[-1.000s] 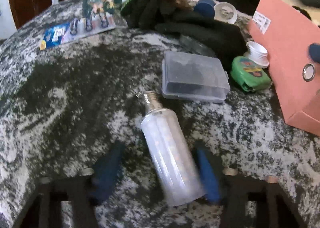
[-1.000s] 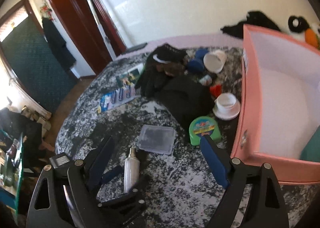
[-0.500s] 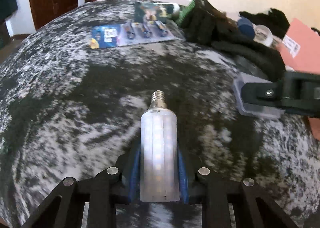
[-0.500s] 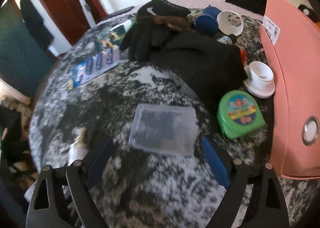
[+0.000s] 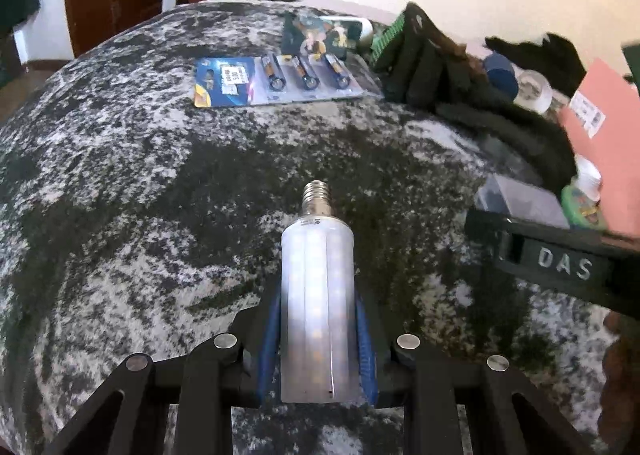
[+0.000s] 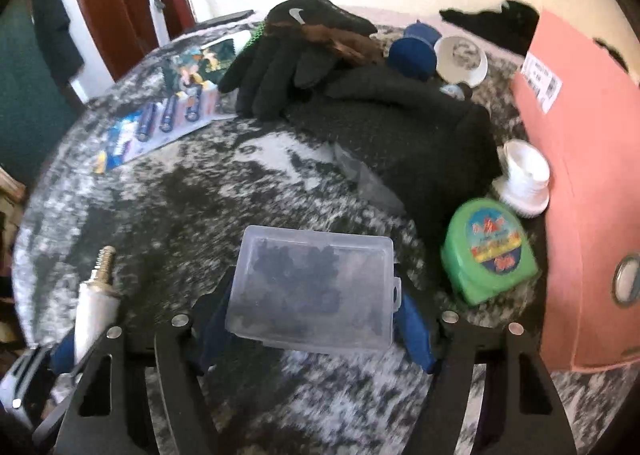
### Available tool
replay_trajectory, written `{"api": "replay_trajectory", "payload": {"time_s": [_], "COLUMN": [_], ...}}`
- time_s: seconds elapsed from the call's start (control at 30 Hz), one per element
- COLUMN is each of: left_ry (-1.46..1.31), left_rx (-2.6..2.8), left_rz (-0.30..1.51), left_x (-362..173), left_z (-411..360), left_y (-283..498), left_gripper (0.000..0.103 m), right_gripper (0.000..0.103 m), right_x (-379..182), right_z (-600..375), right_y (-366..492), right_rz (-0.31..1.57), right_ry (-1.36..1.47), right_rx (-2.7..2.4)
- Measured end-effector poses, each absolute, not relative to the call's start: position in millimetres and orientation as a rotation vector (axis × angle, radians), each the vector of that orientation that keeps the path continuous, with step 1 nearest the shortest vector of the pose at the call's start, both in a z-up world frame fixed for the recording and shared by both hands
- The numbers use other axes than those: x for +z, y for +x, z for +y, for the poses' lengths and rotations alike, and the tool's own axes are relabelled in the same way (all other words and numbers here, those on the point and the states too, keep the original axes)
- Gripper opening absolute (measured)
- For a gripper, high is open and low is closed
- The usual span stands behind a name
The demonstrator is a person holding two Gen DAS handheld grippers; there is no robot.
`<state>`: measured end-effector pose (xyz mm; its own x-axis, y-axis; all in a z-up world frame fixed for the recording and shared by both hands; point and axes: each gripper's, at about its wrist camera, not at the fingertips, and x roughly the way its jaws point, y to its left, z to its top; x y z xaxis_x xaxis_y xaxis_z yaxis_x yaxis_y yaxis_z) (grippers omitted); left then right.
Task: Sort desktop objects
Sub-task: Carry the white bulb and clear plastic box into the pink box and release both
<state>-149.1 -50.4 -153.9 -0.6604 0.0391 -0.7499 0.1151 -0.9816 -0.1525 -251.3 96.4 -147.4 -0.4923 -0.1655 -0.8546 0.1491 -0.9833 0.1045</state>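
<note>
My left gripper (image 5: 318, 339) is shut on a frosted LED corn bulb (image 5: 317, 295), its screw base pointing away over the mottled table (image 5: 160, 215); the bulb also shows at the lower left of the right wrist view (image 6: 96, 307). My right gripper (image 6: 314, 319) has its blue pads on both sides of a clear plastic case (image 6: 314, 287) with dark bits inside, shut on it. The case also shows at the right of the left wrist view (image 5: 520, 201), behind the right gripper's black body.
A pink box (image 6: 580, 175) stands at the right. Next to it lie a green tape measure (image 6: 490, 251), a white cap (image 6: 524, 175), black gloves (image 6: 360, 95), a blue cup (image 6: 412, 55) and a white cup (image 6: 462, 55). A battery pack (image 5: 276, 81) lies far left.
My left gripper closed on the bulb and turned it straight ahead. My right gripper came down to the clear case and closed around it.
</note>
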Motion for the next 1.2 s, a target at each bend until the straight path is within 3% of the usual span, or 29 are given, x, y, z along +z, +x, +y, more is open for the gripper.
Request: {"api": "replay_trajectory", "payload": {"time_s": [0.63,1.0,1.2], "left_ry": [0.927,0.758,0.634], "left_rx": [-2.956,-3.125,-3.310], "left_rz": [0.121,0.048,0.008], "left_x": [-31,47,96], "left_z": [-7,66,114], "left_y": [-49,28,36], "left_gripper": [0.028,0.028,0.028], "right_gripper": [0.075,0.075,0.075], "right_x": [-21,58,101], "right_z": [153,233,295], "right_y": [-125,-22,15], "right_rz": [-0.120,-0.167,-0.298], "right_ry": [1.105,0.856,0.645], "right_rx": [-2.624,-2.777,-2.995]}}
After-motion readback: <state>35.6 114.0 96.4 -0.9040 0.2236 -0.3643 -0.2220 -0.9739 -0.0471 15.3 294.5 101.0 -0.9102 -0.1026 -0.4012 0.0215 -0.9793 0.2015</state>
